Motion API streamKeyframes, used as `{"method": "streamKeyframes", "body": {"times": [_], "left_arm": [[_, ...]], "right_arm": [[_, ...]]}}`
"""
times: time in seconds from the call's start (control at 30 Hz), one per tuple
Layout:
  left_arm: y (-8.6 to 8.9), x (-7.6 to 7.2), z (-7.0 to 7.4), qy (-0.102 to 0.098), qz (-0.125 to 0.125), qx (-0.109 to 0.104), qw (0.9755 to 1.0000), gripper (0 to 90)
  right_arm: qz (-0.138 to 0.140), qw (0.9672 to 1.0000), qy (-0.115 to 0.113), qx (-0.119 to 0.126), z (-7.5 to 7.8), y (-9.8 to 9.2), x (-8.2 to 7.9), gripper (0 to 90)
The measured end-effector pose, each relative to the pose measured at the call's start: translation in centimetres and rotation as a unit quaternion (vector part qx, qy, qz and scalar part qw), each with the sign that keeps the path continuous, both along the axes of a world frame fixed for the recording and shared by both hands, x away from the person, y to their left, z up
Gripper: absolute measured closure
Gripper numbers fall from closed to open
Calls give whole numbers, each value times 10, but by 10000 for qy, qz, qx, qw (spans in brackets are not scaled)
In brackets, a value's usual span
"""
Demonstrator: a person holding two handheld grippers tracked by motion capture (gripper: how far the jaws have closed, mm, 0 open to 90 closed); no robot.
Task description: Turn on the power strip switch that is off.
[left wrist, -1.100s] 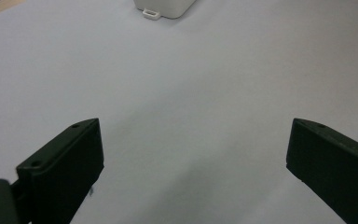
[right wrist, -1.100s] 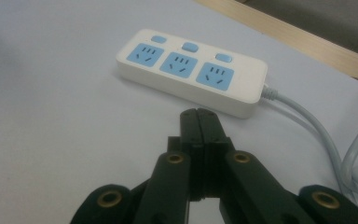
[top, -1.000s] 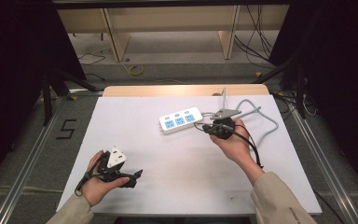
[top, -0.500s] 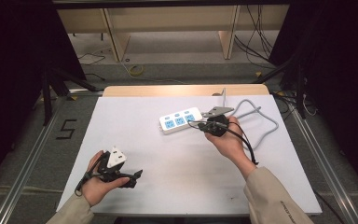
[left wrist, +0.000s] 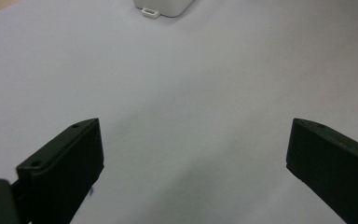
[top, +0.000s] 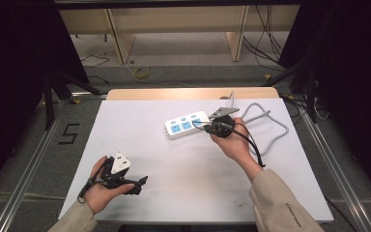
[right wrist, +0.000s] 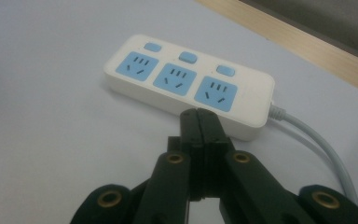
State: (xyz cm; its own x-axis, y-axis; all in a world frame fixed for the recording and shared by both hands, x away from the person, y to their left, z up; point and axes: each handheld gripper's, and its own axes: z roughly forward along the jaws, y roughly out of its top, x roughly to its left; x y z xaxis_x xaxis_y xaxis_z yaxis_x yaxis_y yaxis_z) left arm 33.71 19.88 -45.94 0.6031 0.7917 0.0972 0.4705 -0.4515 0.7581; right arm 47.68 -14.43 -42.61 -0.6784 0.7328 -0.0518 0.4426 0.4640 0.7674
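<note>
A white power strip (top: 187,124) with three blue sockets and three blue switches lies flat at the far middle of the white table (top: 183,193). My right gripper (top: 204,126) is held just right of it. In the right gripper view its jaws (right wrist: 199,116) are pressed together with nothing between them, the tips right at the near side of the strip (right wrist: 186,84), in front of the socket nearest the cable. My left gripper (top: 134,182) rests in the hand at the table's near left. Its jaws (left wrist: 193,140) stand wide apart over bare table.
The strip's grey cable (top: 280,128) loops across the far right of the table, behind the right hand, and shows beside the jaws (right wrist: 307,135) too. A wooden edge (top: 188,93) borders the table's far side. One end of the strip (left wrist: 163,7) shows far ahead of the left jaws.
The right hand has shifted a little to the left, bringing its shut jaws closer to the power strip. The left hand has kept still.
</note>
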Motion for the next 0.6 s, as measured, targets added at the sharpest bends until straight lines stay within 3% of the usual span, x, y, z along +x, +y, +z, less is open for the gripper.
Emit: {"method": "streamKeyframes", "body": {"times": [0.6], "left_arm": [[0,0,0,-16,-25,-1,10000,35]], "right_arm": [[-64,10000,20,-74,-2,10,16,900]]}}
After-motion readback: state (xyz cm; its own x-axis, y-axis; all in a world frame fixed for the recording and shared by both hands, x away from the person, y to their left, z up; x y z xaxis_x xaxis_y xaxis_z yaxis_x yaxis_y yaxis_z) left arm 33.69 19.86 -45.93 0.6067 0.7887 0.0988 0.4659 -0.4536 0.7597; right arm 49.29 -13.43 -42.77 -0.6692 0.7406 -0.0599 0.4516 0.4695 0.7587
